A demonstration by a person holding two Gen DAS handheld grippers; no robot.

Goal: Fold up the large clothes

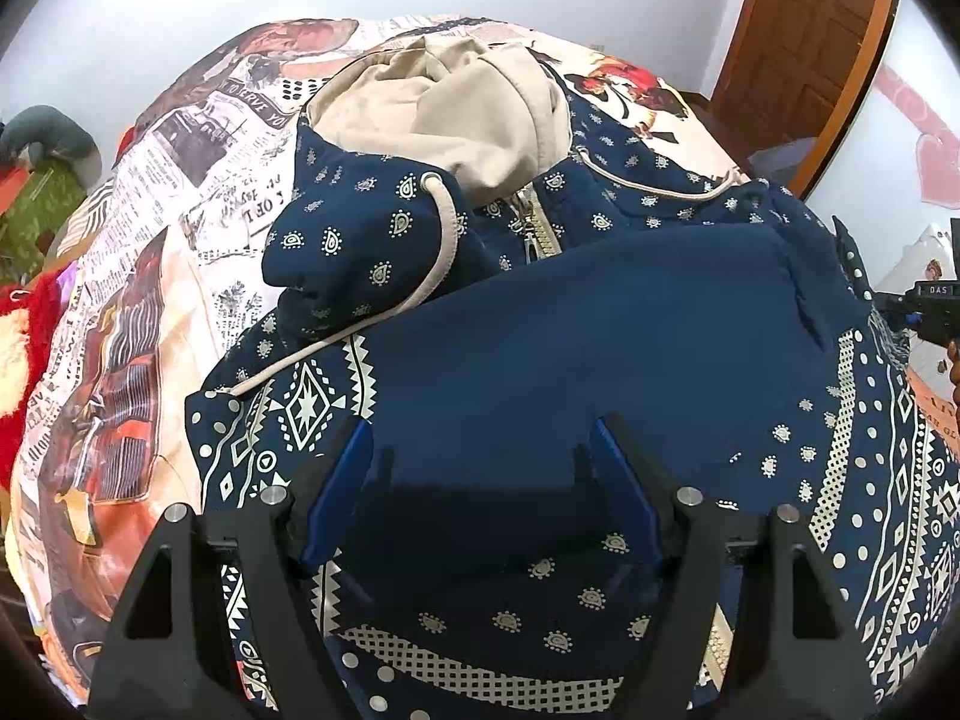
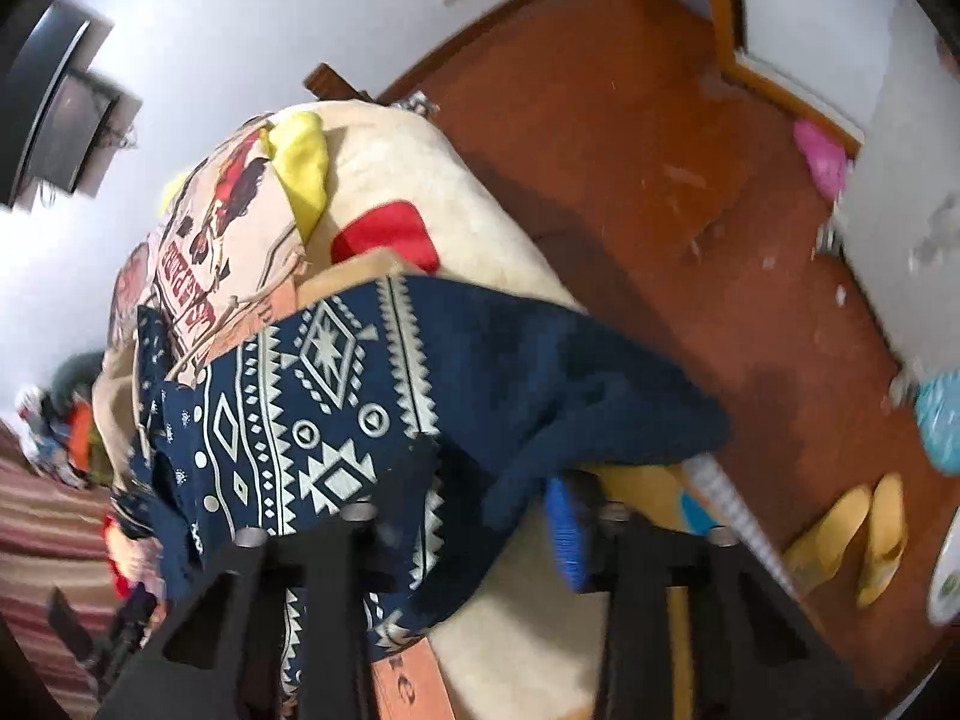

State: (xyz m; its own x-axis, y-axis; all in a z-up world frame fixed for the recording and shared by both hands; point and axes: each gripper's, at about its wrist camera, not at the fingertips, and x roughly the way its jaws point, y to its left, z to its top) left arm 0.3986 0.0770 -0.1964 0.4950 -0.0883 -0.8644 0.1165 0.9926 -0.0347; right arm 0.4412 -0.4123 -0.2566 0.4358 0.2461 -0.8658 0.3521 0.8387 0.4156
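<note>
the hoodie [image 1: 540,324] lies spread on the bed [image 1: 150,276], zip side up, its beige-lined hood [image 1: 444,114] at the far end from the left hand-held gripper [image 1: 480,480] and its patterned hem nearest to it — so the long axis runs straight away from that gripper, hood far, hem near. a plain dark panel, by the look of it a sleeve or side already turned in, lies across the chest. the left hand-held gripper hovers low over the hem end with its blue-padded fingers [image 1: 336,492] well apart and no cloth between them. the right hand-held gripper [image 2: 480,510] sits at the hoodie's right edge, where the cloth [image 2: 336,396] hangs toward the bed's side above the floor [image 2: 660,180]; a dark fold drapes over and between its fingers, one blue pad [image 2: 564,534] showing, but whether it is pinched or merely lying there i cannot tell, the view being blurred. in my judgement the next fold turns on the hem-to-hood line: the left is nearer the hem's middle, the right nearer the loose side edge, so the side likely wants tucking in first
</note>
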